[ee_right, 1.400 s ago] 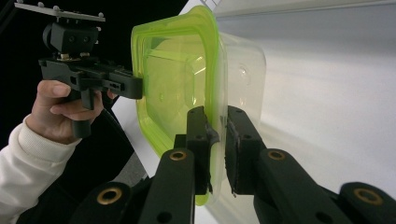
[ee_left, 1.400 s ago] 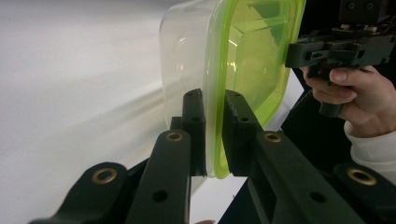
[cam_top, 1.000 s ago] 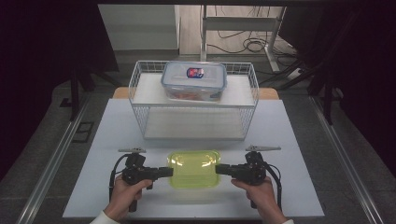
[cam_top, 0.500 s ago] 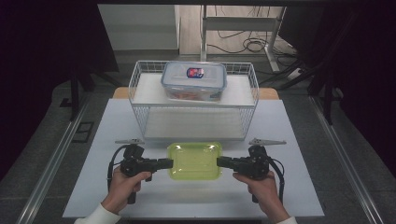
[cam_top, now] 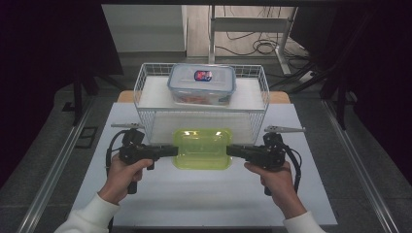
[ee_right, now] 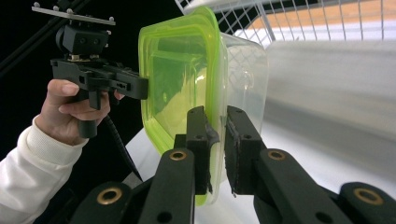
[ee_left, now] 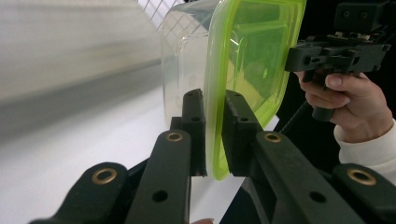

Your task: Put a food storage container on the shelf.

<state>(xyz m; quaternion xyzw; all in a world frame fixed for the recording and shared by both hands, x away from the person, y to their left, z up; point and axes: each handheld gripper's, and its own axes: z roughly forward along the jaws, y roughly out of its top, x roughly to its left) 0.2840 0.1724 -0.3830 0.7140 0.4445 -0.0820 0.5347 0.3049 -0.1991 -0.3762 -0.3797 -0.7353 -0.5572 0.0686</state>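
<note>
Two grippers: left gripper point(cam_top: 171, 151), right gripper point(cam_top: 231, 150). Two lidded containers: one green-lidded container point(cam_top: 202, 148) near, one blue-lidded container point(cam_top: 201, 84) far. One wire basket point(cam_top: 145, 99).

Lidded container point(cam_top: 202, 148) sits at bench point(cam_top: 194, 199) centre, just before the wire basket point(cam_top: 145, 99). Left claw point(cam_top: 174, 150) holds its left rim, right claw point(cam_top: 230, 150) its right rim. A second lidded box point(cam_top: 201, 83) lies in the basket, behind.

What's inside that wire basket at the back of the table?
The white wire basket holds a clear lidded food container with a small label on its lid. Something reddish shows through its wall; I cannot tell what it is.
</note>
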